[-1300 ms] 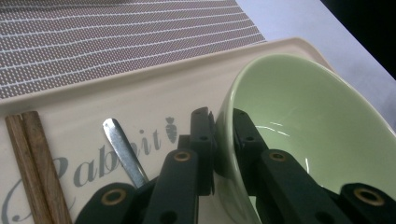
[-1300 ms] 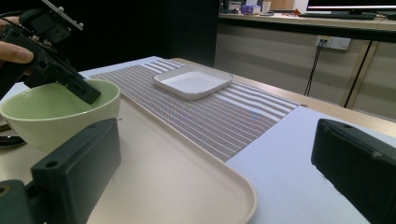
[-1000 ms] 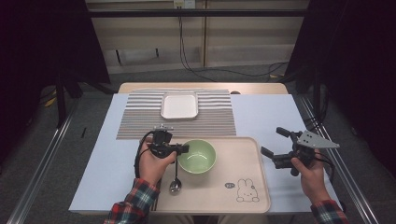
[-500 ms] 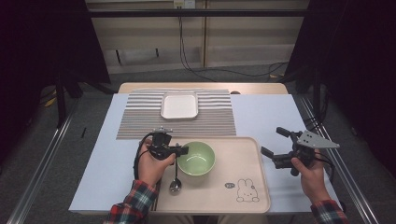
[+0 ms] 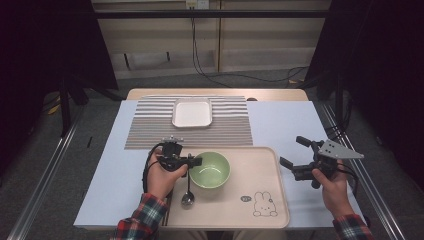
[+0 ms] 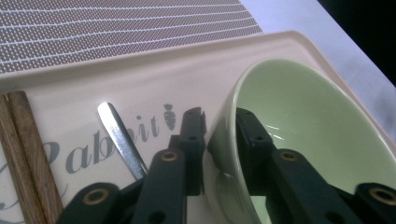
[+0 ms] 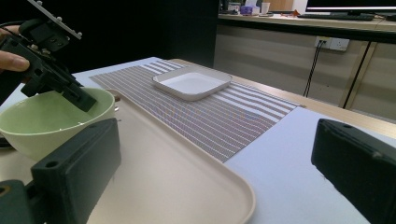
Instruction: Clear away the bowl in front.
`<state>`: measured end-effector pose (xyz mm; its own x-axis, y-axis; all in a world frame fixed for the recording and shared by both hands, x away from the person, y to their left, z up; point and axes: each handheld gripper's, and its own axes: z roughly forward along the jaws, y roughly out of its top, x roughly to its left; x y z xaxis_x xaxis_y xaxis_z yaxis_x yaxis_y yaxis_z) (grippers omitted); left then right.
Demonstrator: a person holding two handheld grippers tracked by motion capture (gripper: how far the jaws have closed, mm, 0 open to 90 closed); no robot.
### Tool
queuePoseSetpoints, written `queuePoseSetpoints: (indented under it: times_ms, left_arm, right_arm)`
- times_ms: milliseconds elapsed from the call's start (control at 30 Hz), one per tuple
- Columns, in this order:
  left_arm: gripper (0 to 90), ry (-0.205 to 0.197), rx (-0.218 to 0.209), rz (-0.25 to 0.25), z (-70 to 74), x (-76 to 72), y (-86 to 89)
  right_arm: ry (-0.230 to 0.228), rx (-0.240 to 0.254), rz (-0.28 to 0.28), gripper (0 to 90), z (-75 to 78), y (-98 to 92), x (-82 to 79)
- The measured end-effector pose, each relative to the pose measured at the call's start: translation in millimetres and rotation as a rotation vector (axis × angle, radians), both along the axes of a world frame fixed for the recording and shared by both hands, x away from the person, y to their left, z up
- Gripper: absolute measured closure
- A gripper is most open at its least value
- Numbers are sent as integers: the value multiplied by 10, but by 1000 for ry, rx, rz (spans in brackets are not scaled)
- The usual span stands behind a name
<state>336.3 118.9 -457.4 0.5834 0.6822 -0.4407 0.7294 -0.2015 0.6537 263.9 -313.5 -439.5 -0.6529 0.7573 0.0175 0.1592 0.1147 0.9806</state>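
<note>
Lettering on the tray
The beige tray (image 6: pixel 140 70) carries grey print reading "Rabbit", a small carrot drawn beside it.

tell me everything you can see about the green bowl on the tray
The green bowl is pale green, round and glossy, ceramic by its look, and empty. It stands upright on the beige tray, in its left part, beside a metal spoon. The left tongs straddle its rim, one jaw outside the wall and one inside; their jaws have just been opening, and a thin gap shows beside the outer pad, so the grip looks slack.
</note>
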Motion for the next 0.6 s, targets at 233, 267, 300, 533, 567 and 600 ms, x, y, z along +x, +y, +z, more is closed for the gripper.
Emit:
queuePoseSetpoints:
  times_ms: [233, 267, 300, 533, 567, 600]
  left_arm:
    - [672, -45, -69, 7, 105, 26, 56]
    - [645, -63, -68, 11, 129, 31, 59]
    - [624, -66, -73, 15, 148, 41, 67]
    - [474, -130, -103, 66, 234, 108, 136]
    - [452, -134, -103, 83, 239, 125, 155]
    - [419, -150, -98, 90, 240, 136, 166]
  right_arm:
    - [2, 2, -1, 10, 1, 1, 2]
    - [2, 1, -2, 10, 1, 0, 0]
    - [0, 1, 0, 10, 1, -3, 2]
    - [0, 0, 1, 10, 1, -2, -1]
    - [-2, -1, 0, 10, 1, -4, 0]
    - [0, 0, -2, 10, 1, -4, -2]
